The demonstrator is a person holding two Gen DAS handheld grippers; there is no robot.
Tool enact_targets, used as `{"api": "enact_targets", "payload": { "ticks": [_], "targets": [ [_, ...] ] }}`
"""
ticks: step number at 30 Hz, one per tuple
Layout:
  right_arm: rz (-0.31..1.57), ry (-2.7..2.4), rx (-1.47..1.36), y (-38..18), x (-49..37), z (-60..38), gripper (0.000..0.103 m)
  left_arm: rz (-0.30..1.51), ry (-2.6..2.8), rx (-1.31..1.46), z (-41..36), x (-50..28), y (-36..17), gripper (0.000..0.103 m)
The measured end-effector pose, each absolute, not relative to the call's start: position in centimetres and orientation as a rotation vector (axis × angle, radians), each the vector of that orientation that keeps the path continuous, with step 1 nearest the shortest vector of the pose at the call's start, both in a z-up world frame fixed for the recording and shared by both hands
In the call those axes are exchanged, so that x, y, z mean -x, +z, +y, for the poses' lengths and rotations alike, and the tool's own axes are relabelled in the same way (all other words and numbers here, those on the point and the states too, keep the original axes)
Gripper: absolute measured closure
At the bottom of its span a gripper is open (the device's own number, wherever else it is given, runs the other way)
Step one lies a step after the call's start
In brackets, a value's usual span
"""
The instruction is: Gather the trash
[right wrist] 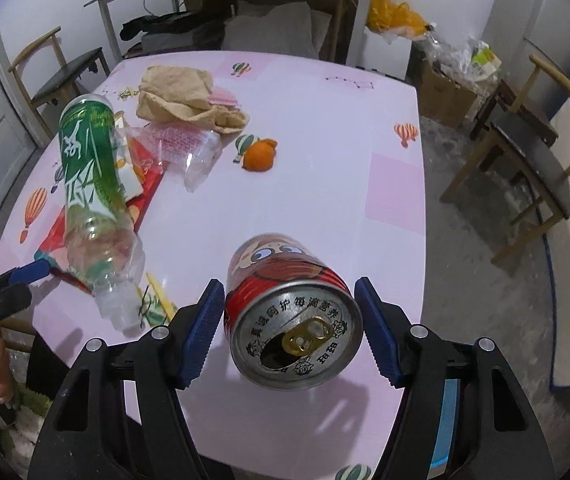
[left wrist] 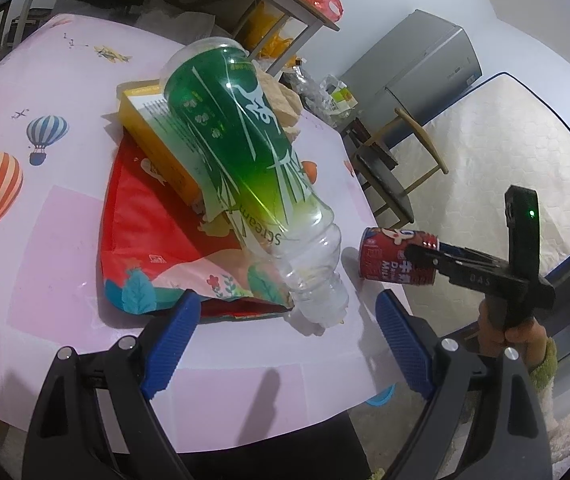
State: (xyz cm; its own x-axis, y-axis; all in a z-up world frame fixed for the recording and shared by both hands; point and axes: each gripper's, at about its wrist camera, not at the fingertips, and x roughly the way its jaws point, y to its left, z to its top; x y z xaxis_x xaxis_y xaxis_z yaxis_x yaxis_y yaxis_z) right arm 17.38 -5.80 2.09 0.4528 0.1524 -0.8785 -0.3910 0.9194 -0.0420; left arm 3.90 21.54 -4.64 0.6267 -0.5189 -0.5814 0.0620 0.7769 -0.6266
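Pink balloon-print table (right wrist: 325, 128): your right gripper (right wrist: 289, 326) clamps red can (right wrist: 285, 304), opened top toward camera; left gripper (left wrist: 285, 336) gapes empty.

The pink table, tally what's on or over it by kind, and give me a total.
Drink containers: 2, the green plastic bottle and the red can, which is in the right gripper
Paper and plastic bags: 3
Yellow box: 1
Orange: 1
Total: 7
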Motion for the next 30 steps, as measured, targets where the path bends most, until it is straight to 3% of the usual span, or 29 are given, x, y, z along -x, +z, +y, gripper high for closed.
{"api": "enact_targets", "payload": {
  "ticks": [14,20,26,30],
  "targets": [
    [1.034,0.32,0.11,0.6,-20.6,-5.2,0.04,0.82,-0.309,0.589,22.3,-4.4,-4.0,0.016],
    [0.973,0.309,0.045,1.8,-19.6,-6.6,0.026,0.822,-0.308,0.58,21.7,-5.4,-3.5,0.016],
    [0.811,0.397,-0.03,6.0,-16.3,-8.2,0.022,0.803,-0.269,0.551,21.5,-5.5,-3.1,0.016],
    [0.827,0.585,-0.04,6.7,-15.0,-5.8,0.022,0.784,-0.221,0.555,22.5,-5.1,-3.1,0.016]
  ]
}}
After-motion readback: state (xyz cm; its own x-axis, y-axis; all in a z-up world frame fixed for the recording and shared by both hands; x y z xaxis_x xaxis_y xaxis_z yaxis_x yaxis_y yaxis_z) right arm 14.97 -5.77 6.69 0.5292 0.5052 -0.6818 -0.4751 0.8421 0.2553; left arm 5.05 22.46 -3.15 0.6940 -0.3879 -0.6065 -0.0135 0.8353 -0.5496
